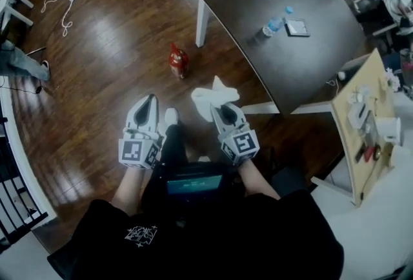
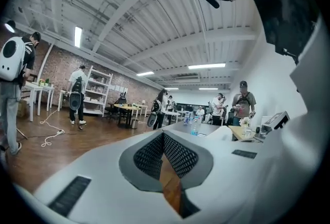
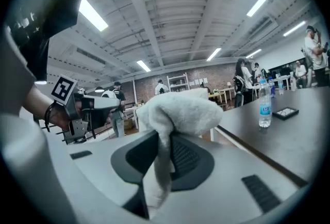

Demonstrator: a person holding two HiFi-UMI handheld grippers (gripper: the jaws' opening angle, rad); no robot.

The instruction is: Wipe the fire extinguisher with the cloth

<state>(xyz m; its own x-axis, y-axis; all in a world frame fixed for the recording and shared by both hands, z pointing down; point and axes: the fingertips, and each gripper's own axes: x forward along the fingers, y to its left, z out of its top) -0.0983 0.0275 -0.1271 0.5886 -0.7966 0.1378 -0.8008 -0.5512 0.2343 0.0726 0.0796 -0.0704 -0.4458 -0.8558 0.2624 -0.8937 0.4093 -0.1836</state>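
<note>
In the head view the red extinguisher (image 1: 178, 60) stands on the floor (image 1: 116, 33) near the dark surface (image 1: 258, 1), apart from both tools. The white cloth (image 1: 211, 95) bunches at the tip of the right tool (image 1: 223, 108). In the left gripper view the left tool (image 2: 163, 135) has its jaws together with nothing between them, and in the right gripper view the jaws are clamped on the cloth, which bulges above them.
</note>
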